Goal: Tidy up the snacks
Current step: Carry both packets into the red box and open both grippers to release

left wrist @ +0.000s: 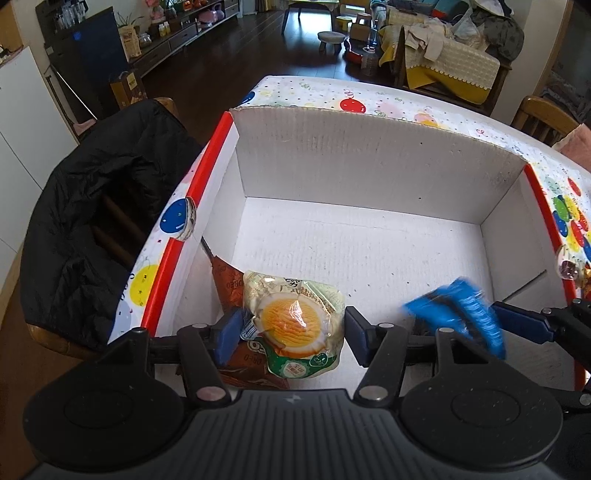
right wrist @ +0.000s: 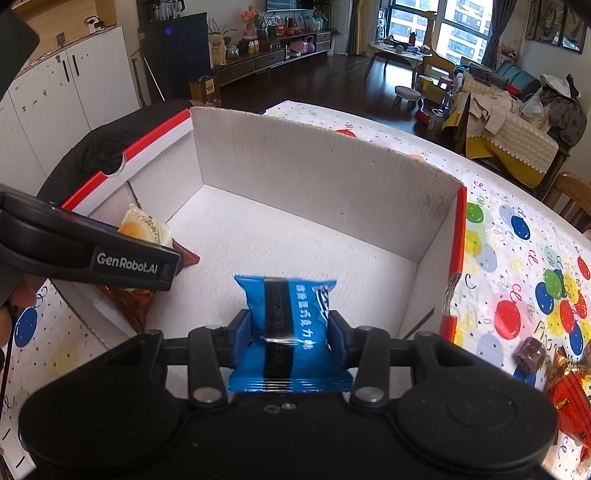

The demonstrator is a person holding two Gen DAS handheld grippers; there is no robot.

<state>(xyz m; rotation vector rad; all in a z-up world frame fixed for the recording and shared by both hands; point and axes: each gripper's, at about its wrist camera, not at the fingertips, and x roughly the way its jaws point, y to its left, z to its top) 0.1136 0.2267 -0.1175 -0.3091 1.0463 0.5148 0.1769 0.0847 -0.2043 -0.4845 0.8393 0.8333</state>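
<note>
A white corrugated cardboard box (left wrist: pixel 369 158) with red-trimmed side walls takes up the middle of both views, sitting on a desk (right wrist: pixel 517 236) covered in a cloth printed with coloured balloons. In the left wrist view the left gripper (left wrist: pixel 290 334) reaches in at the lower centre, its blue pads spread on either side of a clear packet showing a yellow egg yolk (left wrist: pixel 295 321). The packet lies on brown Oreo wrappers (left wrist: pixel 231 286) in the box's lower left corner, and whether the pads actually press on it cannot be told.

In the right wrist view the right gripper (right wrist: pixel 290 338) sits at the lower centre with a blue snack packet (right wrist: pixel 290 332) between its pads, the pads touching the packet's sides, above the box floor.

Loose sweets lie on the desk outside the box at the lower right of the right wrist view: a dark wrapped candy (right wrist: pixel 530 356) and a red packet (right wrist: pixel 570 406).

A black jacket (left wrist: pixel 92 206) hangs over a wooden chair at the left edge of the left wrist view. Beyond the desk are a dark wood floor (left wrist: pixel 229 55), a long low cabinet with ornaments (right wrist: pixel 273 55) at the upper centre, a small round stool (right wrist: pixel 406 92), a sofa piled with clothes (right wrist: pixel 517 125) at the upper right, and large windows (right wrist: pixel 443 26) at the top.
</note>
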